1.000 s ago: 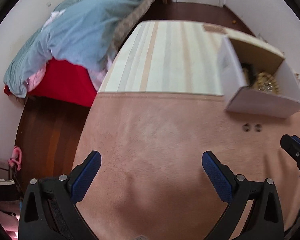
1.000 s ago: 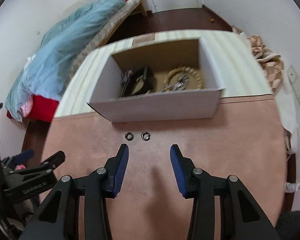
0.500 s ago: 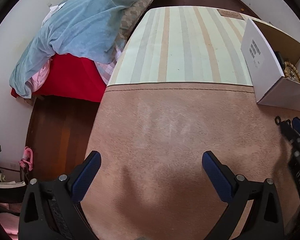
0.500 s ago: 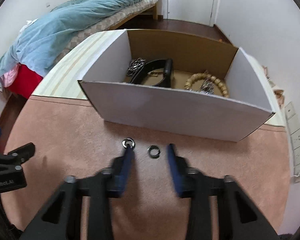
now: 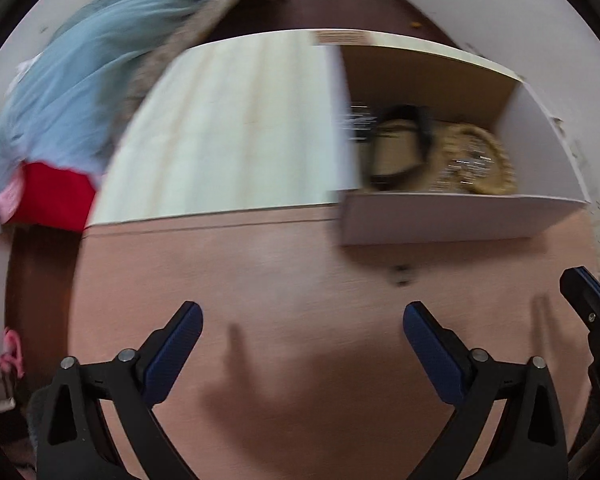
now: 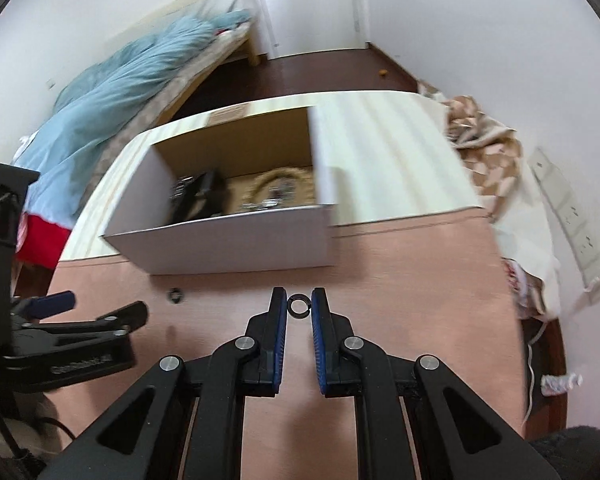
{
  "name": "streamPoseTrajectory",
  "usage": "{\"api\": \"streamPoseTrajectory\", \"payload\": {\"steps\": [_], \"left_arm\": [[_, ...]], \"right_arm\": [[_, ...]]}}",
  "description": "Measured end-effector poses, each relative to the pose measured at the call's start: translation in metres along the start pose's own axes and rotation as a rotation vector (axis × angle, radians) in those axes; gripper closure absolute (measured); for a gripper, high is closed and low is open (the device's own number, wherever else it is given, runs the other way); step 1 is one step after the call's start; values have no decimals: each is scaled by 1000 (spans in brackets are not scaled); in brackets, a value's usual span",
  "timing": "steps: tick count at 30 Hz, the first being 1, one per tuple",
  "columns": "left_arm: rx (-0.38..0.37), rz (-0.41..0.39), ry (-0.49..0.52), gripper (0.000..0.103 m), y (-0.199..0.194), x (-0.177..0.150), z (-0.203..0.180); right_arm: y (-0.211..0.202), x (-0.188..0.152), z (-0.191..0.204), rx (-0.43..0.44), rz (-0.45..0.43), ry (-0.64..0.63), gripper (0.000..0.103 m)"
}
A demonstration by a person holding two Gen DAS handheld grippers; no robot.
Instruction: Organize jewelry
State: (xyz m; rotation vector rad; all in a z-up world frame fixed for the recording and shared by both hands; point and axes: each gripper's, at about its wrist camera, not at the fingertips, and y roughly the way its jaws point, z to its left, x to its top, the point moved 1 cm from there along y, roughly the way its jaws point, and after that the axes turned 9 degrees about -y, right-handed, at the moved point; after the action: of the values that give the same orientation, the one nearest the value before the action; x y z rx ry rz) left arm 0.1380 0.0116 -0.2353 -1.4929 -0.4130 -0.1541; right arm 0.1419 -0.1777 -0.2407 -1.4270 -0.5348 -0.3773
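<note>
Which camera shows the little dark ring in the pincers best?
The right wrist view: the ring sits sharp and centred between the right gripper's fingertips. The left wrist view shows only that gripper's edge, no held ring.

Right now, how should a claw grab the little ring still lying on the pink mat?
Grip the other ring across its outer edges, coming from above, fingers on opposite sides. It looks to lie flat on the mat, too low to catch elsewhere. The box stands just behind, so stay on the near side. The left claw is open and free.
</note>
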Motion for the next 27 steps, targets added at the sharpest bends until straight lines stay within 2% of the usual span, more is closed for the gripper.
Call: {"api": "streamPoseTrajectory", "payload": {"steps": [2,4,8,10,13,15,17,21,27], "left_arm": [[-11,-5,36,18,3,0,-19],[-22,0,51,36,6,-1,-31],[-22,-16,92,53,10,1,-49],[-34,-26,106,73,11,2,-54],[-53,-32,126,93,11,2,-60],[-56,-39,128,94,9,2,-61],[-73,-52,125,103,5,0,-61],[-103,-73,118,103,-12,1,-55],[-181,-137,112,103,-60,4,-42]], "right_arm": [[-2,-2,-13,-24,4,19,90],[-3,-5,-24,-40,10,44,90],[-9,-11,-43,-52,6,76,90],[-12,-11,-47,-56,2,85,90],[-15,-11,-51,-58,-2,90,90],[-16,-10,-51,-55,-4,90,90],[-19,-8,-50,-50,-14,87,90],[-31,-1,-47,-30,-41,82,90],[-62,21,-37,12,-117,74,90]]}}
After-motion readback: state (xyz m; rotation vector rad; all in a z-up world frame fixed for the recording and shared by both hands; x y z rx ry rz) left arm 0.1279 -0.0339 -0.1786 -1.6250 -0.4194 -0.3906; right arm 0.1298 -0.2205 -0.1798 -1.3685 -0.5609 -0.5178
